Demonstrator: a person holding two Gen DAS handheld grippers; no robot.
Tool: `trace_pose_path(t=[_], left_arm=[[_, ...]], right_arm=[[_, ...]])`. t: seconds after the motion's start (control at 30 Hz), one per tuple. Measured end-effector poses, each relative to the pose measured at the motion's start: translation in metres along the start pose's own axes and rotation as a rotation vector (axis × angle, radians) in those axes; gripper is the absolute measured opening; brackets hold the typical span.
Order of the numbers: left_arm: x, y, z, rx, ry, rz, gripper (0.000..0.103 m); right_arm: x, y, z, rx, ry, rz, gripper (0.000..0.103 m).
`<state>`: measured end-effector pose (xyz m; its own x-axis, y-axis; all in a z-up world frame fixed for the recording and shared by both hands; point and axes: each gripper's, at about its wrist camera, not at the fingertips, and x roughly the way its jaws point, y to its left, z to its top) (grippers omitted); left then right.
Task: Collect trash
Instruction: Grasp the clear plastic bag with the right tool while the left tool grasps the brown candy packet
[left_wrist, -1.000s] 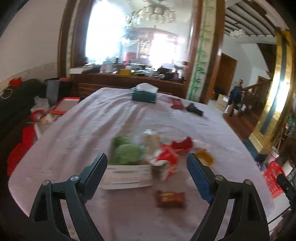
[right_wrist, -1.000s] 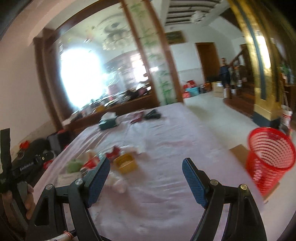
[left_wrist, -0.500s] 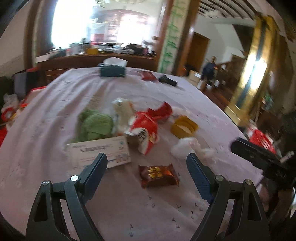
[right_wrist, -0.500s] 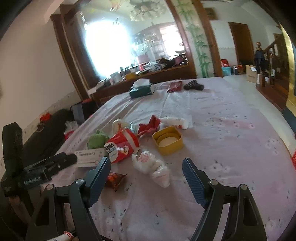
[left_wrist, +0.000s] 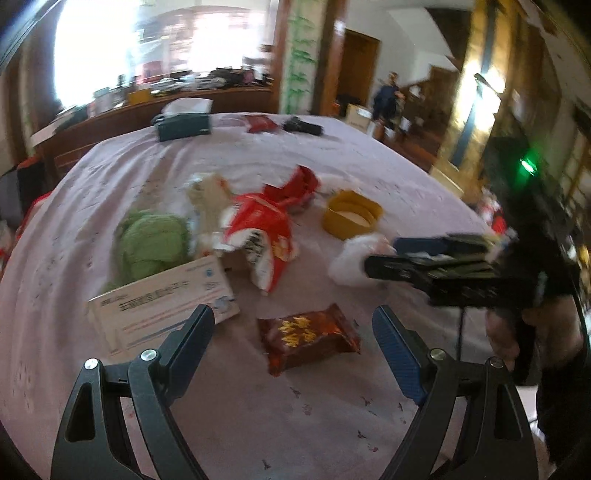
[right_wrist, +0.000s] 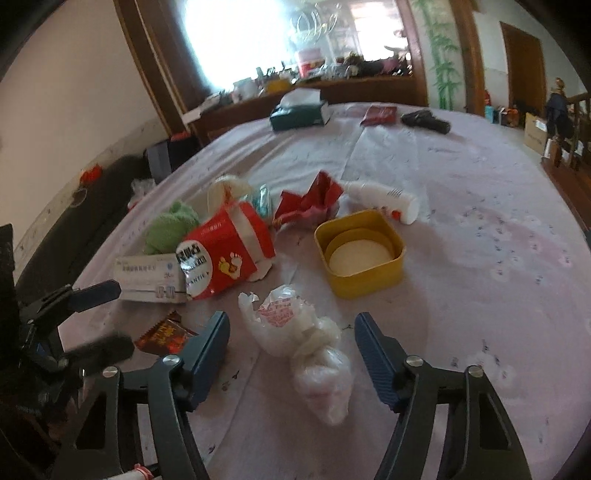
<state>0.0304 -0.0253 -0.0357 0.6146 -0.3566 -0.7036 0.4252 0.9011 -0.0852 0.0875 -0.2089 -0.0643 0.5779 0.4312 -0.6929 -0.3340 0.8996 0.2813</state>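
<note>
A brown snack wrapper (left_wrist: 308, 338) lies flat on the lilac tablecloth (left_wrist: 258, 413), right between the fingers of my left gripper (left_wrist: 293, 314), which is open and does not touch it. My right gripper (right_wrist: 292, 318) straddles a crumpled white plastic bag (right_wrist: 295, 332). Its jaws are closing and the pads stand just clear of the bag. Behind lie a red snack bag (right_wrist: 225, 258), a white carton (right_wrist: 151, 277), a green cloth (right_wrist: 170, 225), a yellow tub (right_wrist: 360, 251), a white bottle (right_wrist: 384, 199) and a red crumpled wrapper (right_wrist: 310, 199).
At the table's far end sit a green tissue box (right_wrist: 299, 110), a red packet (right_wrist: 380, 114) and a black object (right_wrist: 424, 120). A cluttered sideboard (right_wrist: 314, 92) stands behind. The table edge drops off at the right. A person's hand (left_wrist: 535, 332) holds the right gripper.
Both grippers came down toward the trash pile. The right view swung away from the red basket to the white bag, and its jaws narrowed. The left closed in on the brown wrapper.
</note>
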Motion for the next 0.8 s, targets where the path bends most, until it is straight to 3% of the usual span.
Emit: trace_pose_path(t=[0.03, 0.3, 0.47, 0.67, 0.8], left_arm=[[0.002, -0.003, 0.000, 0.026, 0.006, -0.006, 0.086], [0.031, -0.019, 0.004, 0.193, 0.063, 0.025, 0.086], [0.046, -0.023, -0.003, 0.265, 0.152, 0.007, 0.086], [0.041, -0.026, -0.009, 0.225, 0.211, -0.092, 0.086], [0.044, -0.028, -0.006, 0.203, 0.220, -0.096, 0.079]], right_arm=[[0.003, -0.001, 0.000, 0.001, 0.011, 0.002, 0.063], [-0.004, 0.000, -0.008, -0.012, 0.023, -0.043, 0.043], [-0.021, -0.011, -0.021, 0.061, -0.003, -0.070, 0.040], [-0.043, -0.019, -0.032, 0.124, -0.044, -0.105, 0.040], [-0.052, -0.022, -0.040, 0.150, -0.059, -0.094, 0.040]])
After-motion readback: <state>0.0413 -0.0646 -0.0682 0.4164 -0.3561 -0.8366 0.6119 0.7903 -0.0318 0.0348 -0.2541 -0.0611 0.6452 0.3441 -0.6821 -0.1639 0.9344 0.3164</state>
